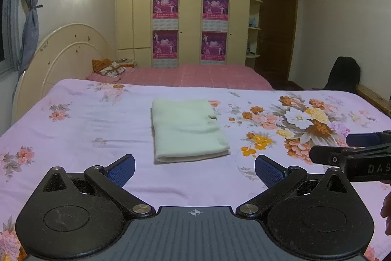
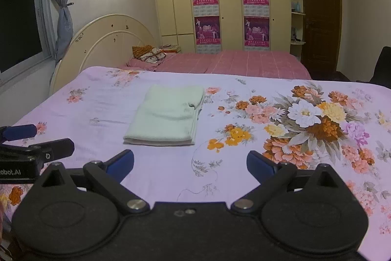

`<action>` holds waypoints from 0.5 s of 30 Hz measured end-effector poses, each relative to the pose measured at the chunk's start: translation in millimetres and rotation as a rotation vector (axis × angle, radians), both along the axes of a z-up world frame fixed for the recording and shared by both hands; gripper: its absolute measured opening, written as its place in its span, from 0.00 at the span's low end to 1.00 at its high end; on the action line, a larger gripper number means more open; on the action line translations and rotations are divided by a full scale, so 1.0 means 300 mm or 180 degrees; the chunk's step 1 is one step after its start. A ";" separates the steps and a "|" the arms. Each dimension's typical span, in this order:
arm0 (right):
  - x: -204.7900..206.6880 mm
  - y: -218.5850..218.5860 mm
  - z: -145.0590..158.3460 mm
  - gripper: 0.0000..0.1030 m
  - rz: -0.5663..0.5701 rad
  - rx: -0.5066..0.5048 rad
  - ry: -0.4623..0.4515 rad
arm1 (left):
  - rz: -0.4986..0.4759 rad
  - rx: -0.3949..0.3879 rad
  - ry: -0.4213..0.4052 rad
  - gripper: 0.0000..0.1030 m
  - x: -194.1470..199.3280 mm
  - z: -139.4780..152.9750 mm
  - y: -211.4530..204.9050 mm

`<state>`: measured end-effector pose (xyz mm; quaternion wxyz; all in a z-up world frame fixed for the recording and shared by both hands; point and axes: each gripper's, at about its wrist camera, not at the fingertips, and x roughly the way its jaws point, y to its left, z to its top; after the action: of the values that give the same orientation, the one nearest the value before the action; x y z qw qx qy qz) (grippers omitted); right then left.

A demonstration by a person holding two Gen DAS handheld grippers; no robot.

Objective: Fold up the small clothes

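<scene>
A pale green cloth (image 1: pixel 188 130) lies folded into a neat rectangle on the lilac flowered bedsheet (image 1: pixel 73 119). It also shows in the right wrist view (image 2: pixel 166 114). My left gripper (image 1: pixel 194 169) is open and empty, held just short of the cloth's near edge. My right gripper (image 2: pixel 190 164) is open and empty, a little to the right of the cloth and short of it. Each gripper shows from the side in the other's view, the right one (image 1: pixel 354 151) at the right edge and the left one (image 2: pixel 29 141) at the left edge.
A second bed with a pink checked cover (image 1: pixel 195 76) and cushions (image 1: pixel 110 69) stands behind. A cream headboard (image 1: pixel 66 53) and a window with a grey curtain (image 1: pixel 29 16) are at the left. A wardrobe (image 1: pixel 190 4), a dark door (image 1: pixel 276 33) and a black chair (image 1: pixel 344 75) are further back.
</scene>
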<state>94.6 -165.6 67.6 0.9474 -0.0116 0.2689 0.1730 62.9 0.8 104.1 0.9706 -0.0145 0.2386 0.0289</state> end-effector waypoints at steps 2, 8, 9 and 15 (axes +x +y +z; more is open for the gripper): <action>-0.003 -0.001 0.005 0.96 -0.0012 -0.0026 -0.0034 | 0.0002 -0.0016 -0.0002 1.00 0.004 -0.002 0.001; -0.002 -0.007 0.013 0.96 -0.0032 -0.0055 -0.0070 | -0.0013 -0.0026 -0.0021 1.00 0.015 -0.001 -0.004; -0.002 -0.007 0.013 0.96 -0.0038 -0.0057 -0.0071 | -0.0019 -0.0023 -0.0022 1.00 0.017 0.000 -0.005; 0.002 -0.006 0.012 0.96 -0.0054 -0.0044 -0.0064 | -0.0026 -0.0019 -0.0007 1.00 0.026 0.000 -0.008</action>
<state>95.2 -167.5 71.2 0.9514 -0.0177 0.2606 0.1630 70.6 -1.5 104.1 0.9709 -0.0165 0.2377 0.0241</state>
